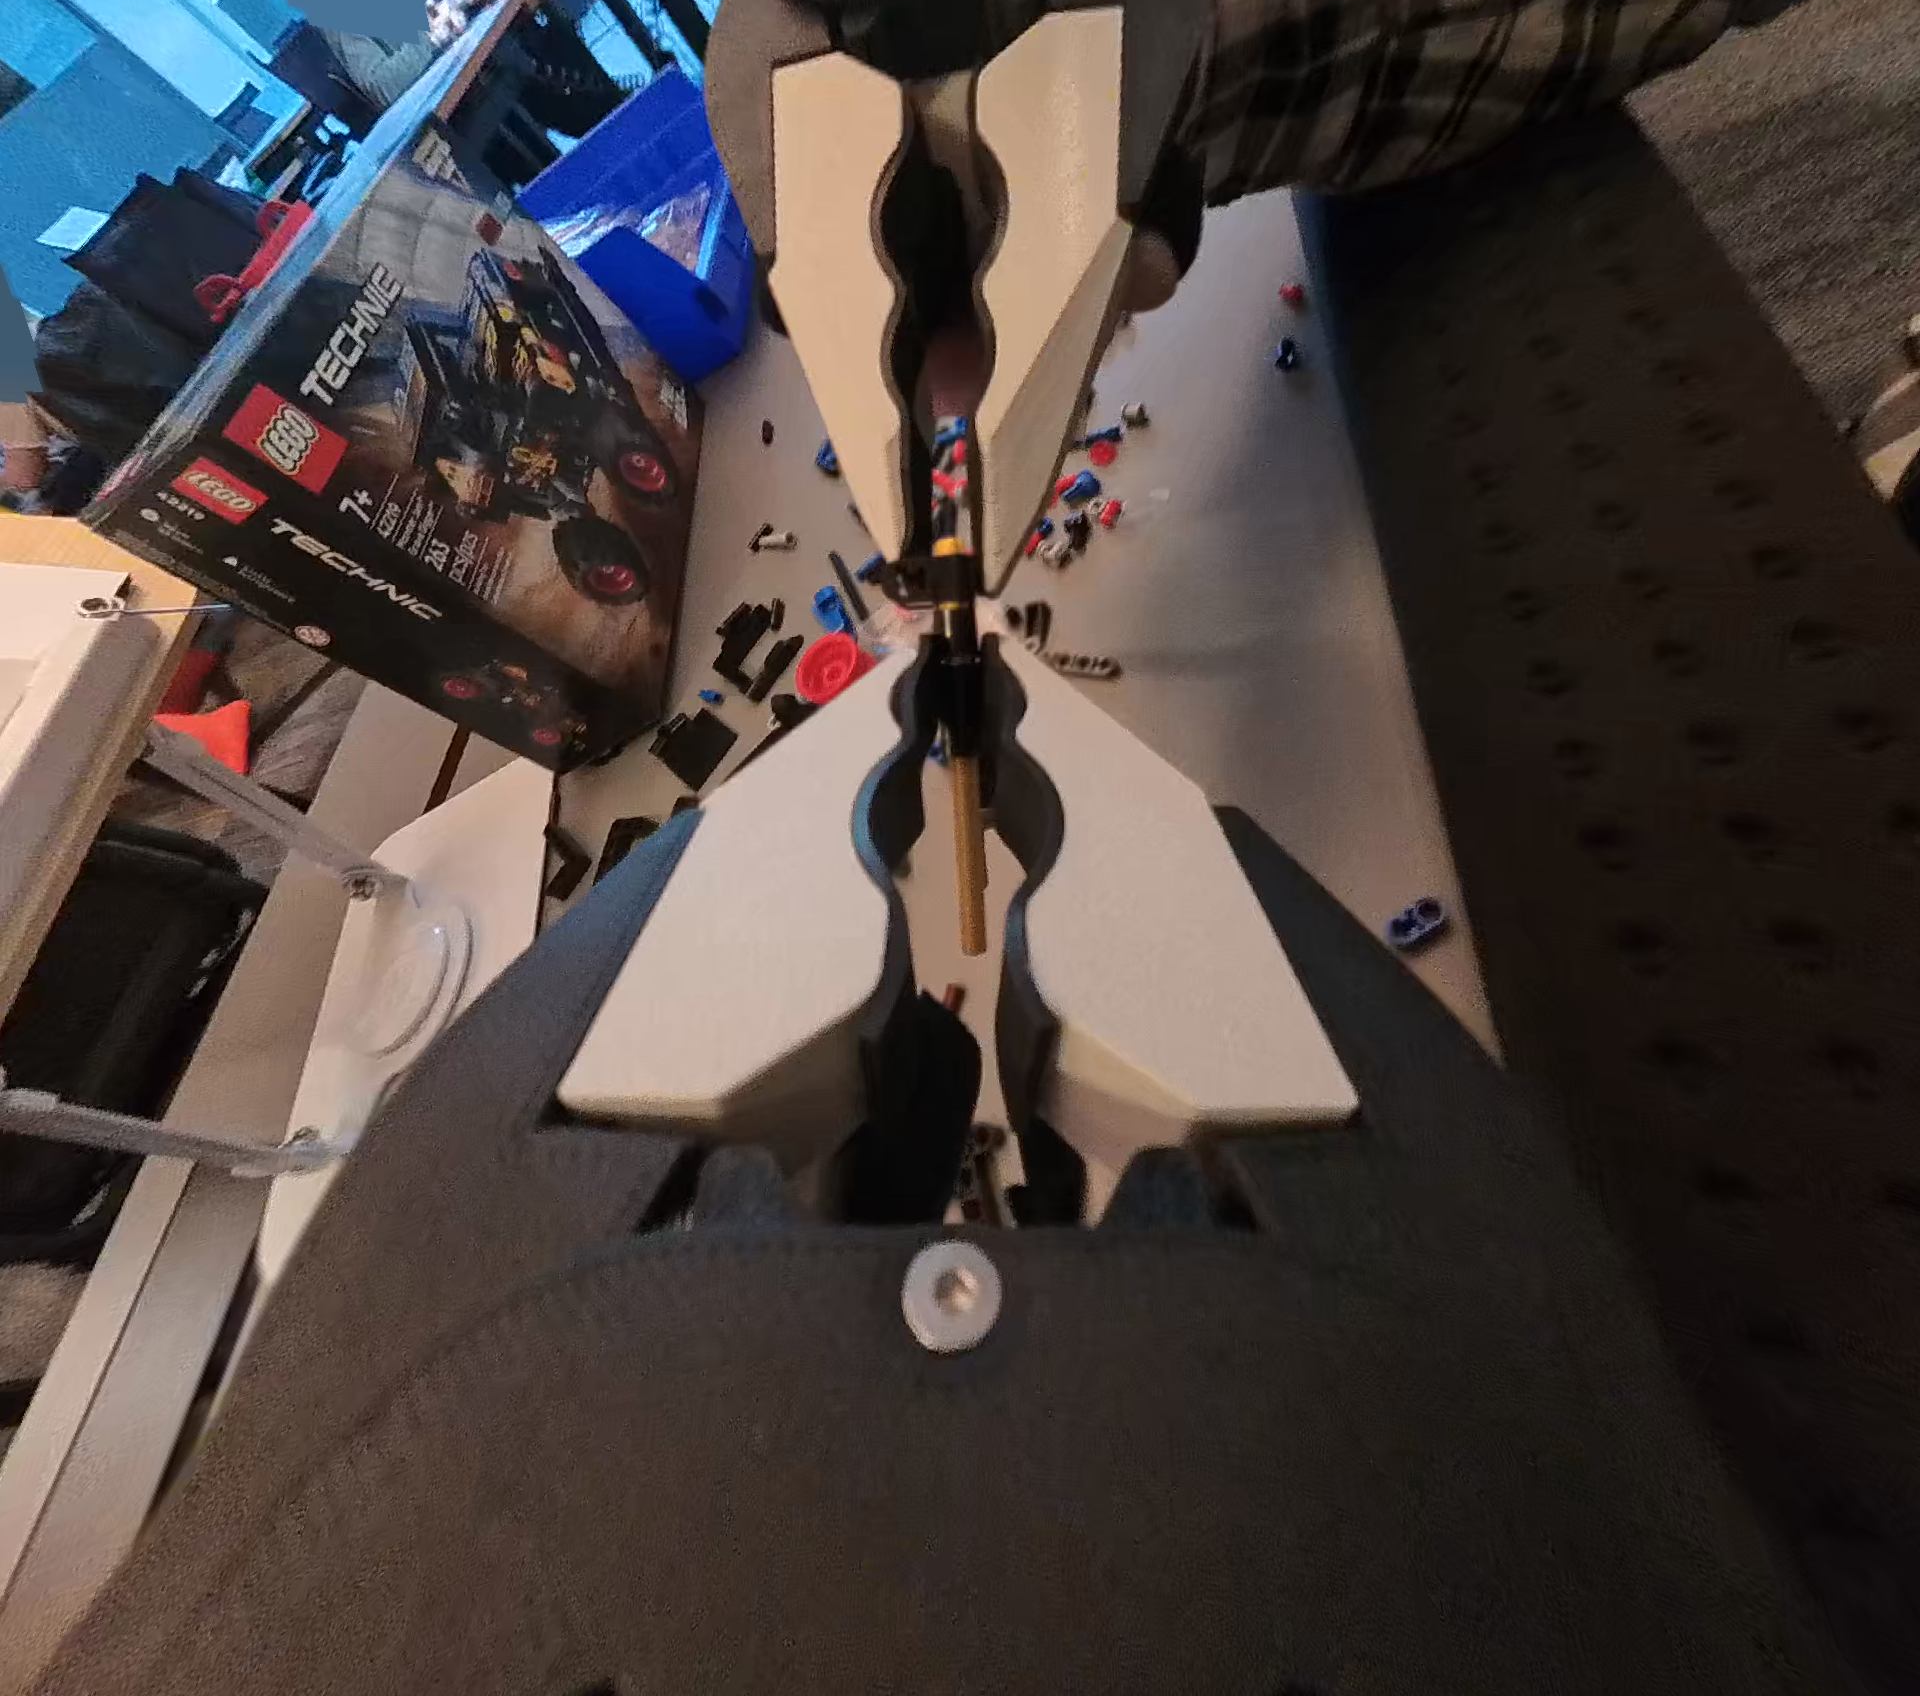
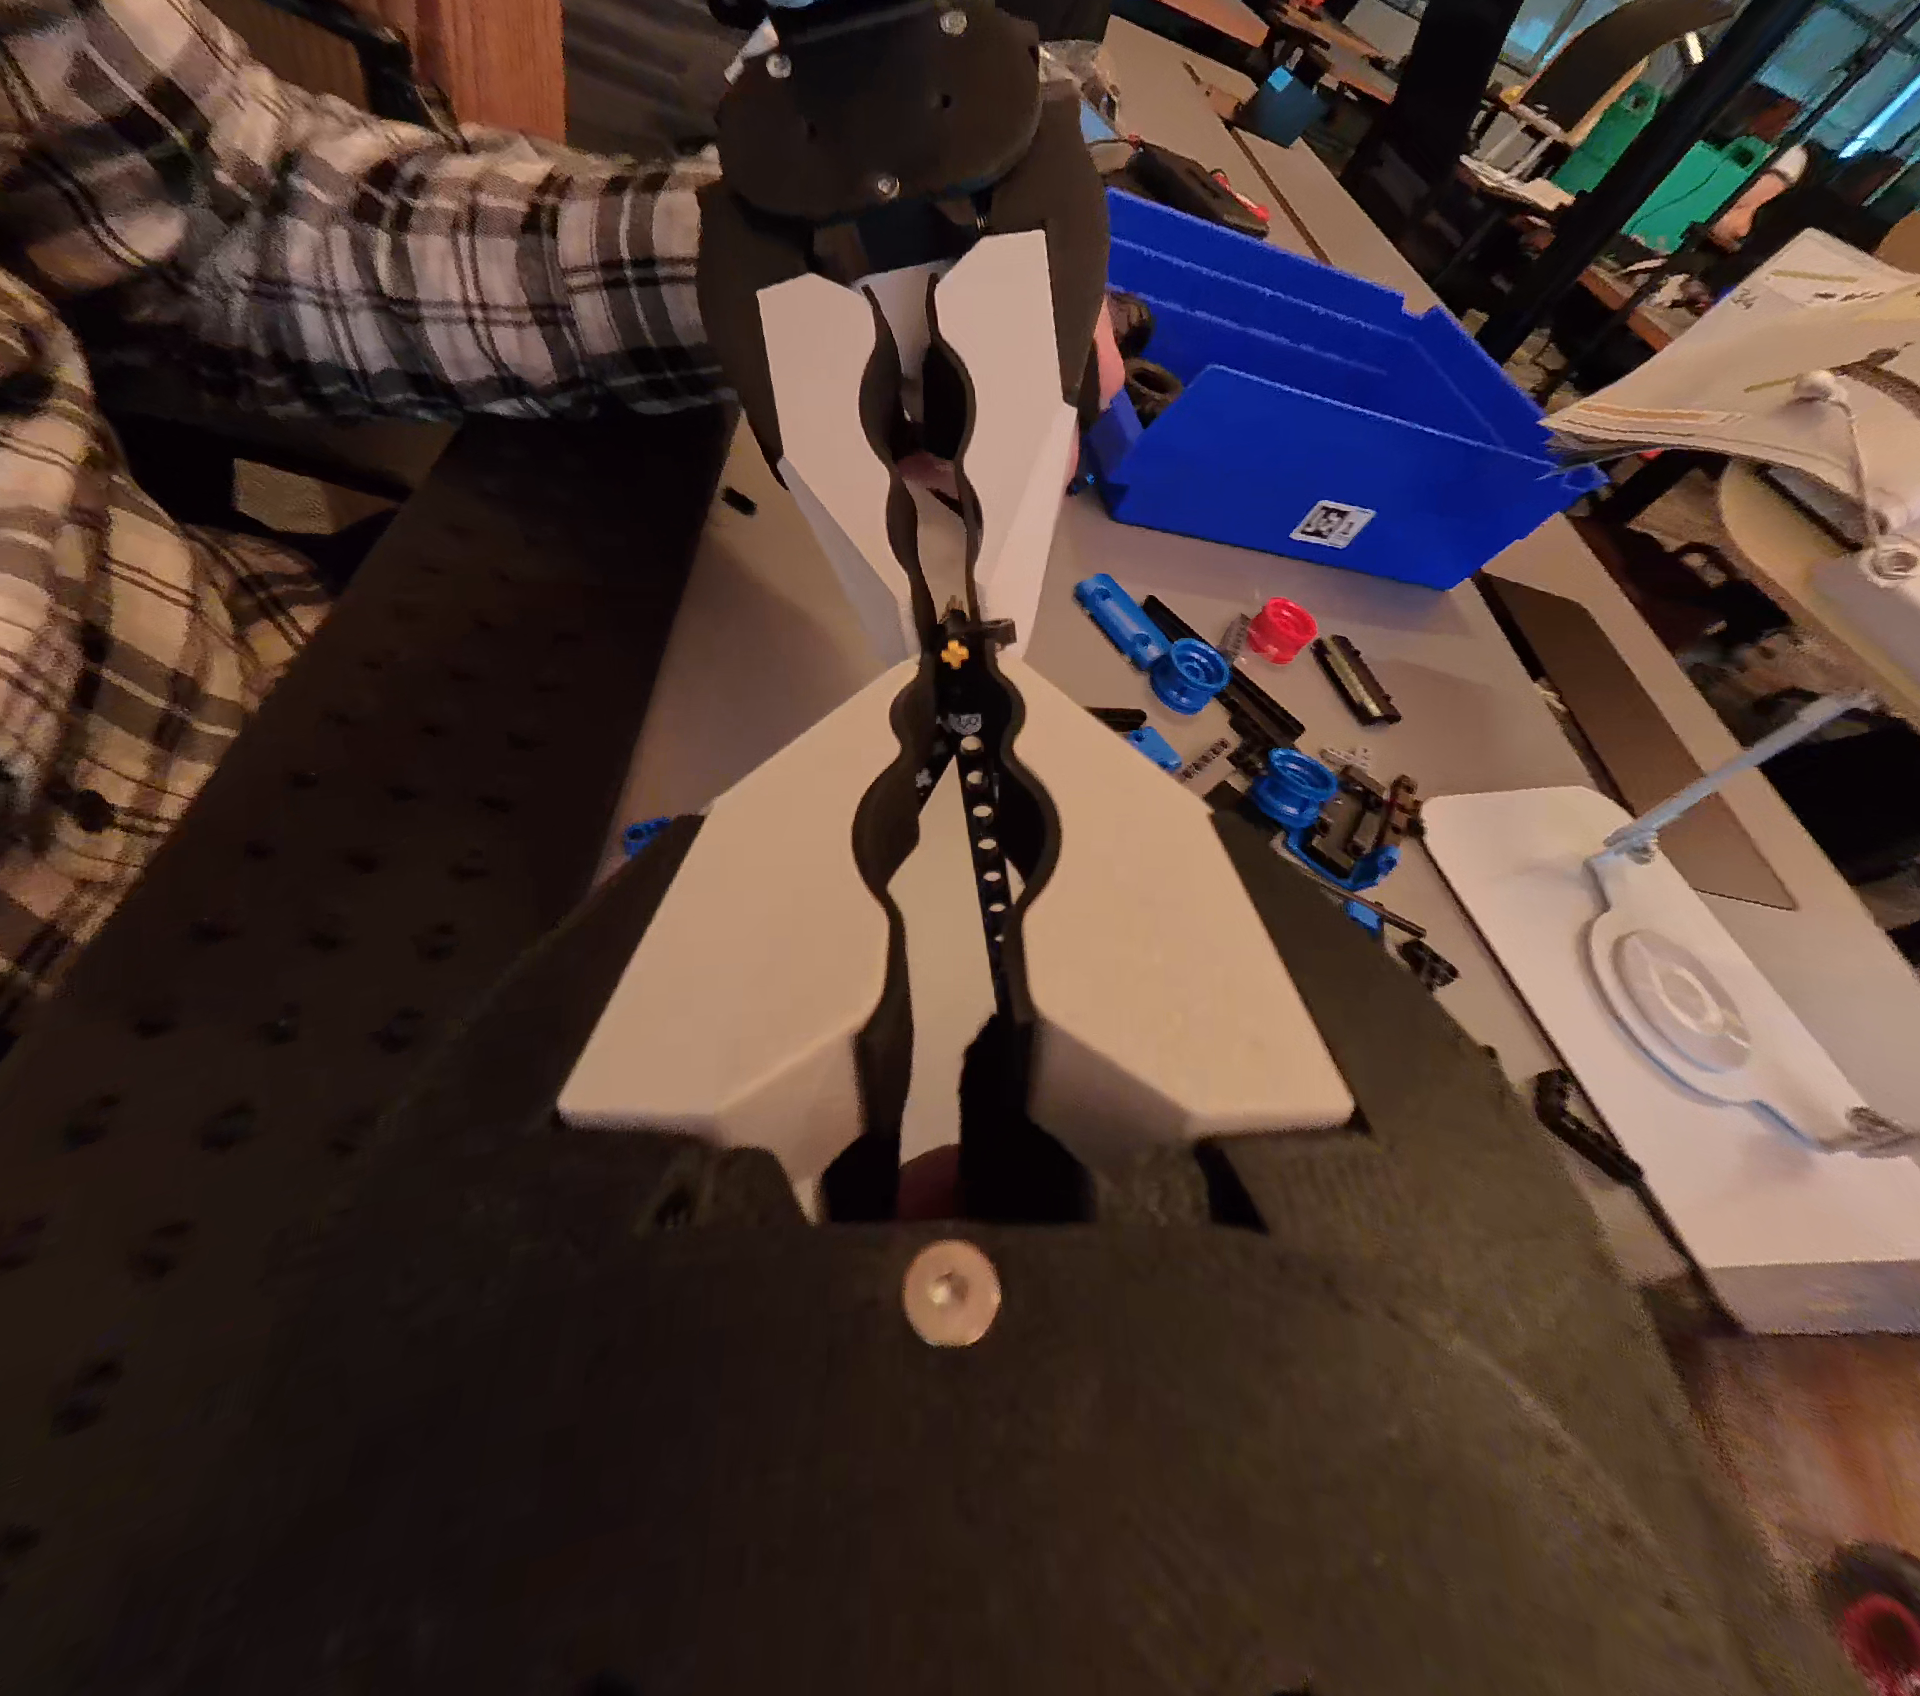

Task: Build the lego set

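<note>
The left tool (image 1: 951, 659) pinches a tan axle (image 1: 968, 857), and the right tool (image 2: 961, 659) pinches a black holed beam (image 2: 982, 825) with a yellow cross-shaped pin; the 2 meet tip to tip above the tabletop (image 1: 1247, 607), over loose bricks (image 1: 1075, 503).

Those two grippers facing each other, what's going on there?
A person is building a Lego set with a gripper in each hand. The left gripper is shut on a tan axle. The right gripper is shut on a black holed beam. Their tips meet above the table, where loose pieces lie.
</note>
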Demonstrator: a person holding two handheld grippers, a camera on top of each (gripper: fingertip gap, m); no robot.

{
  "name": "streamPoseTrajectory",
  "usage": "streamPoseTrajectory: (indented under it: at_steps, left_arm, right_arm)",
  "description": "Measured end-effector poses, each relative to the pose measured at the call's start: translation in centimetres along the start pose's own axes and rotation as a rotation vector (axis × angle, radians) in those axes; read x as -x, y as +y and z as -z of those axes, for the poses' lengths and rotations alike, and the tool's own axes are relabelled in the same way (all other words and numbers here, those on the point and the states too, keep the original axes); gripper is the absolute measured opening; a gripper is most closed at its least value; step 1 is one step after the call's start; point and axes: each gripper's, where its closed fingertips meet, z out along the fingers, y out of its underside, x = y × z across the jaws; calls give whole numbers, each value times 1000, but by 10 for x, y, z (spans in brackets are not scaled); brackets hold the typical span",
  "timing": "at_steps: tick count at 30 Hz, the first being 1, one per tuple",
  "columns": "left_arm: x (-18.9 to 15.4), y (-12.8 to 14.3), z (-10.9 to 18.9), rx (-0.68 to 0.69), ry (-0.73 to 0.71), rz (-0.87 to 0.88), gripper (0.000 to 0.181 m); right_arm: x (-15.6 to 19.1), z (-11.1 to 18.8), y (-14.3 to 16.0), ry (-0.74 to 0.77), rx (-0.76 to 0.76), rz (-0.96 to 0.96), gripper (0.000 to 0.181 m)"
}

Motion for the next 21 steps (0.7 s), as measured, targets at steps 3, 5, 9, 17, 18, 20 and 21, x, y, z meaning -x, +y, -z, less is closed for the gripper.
streamPoseTrajectory:
  at_steps: [3, 5, 9, 17, 18, 20, 21]
  left_arm:
    - [1, 9, -2, 41, -9, -13, 6]
    - [1, 8, -1, 38, -10, -18, 5]
    - [1, 7, -3, 31, -19, -32, 5]
    - [3, 1, -5, 3, -26, -22, 5]
    - [4, 1, -4, 4, -30, -20, 5]
    - [6, 1, -3, 6, -37, -16, 5]
    - [7, 4, -5, 24, -48, -32, 5]
  right_arm:
    - [3, -5, 8, 14, 53, 46, 20]
    - [5, -6, 8, 9, 55, 57, 21]
    - [3, -3, 9, 7, 81, 75, 20]
    - [3, 3, 4, -16, 72, 50, 21]
    - [3, 3, 4, -18, 67, 42, 22]
    - [2, 3, 3, -17, 70, 33, 25]
    - [2, 3, 5, -18, 87, 18, 24]
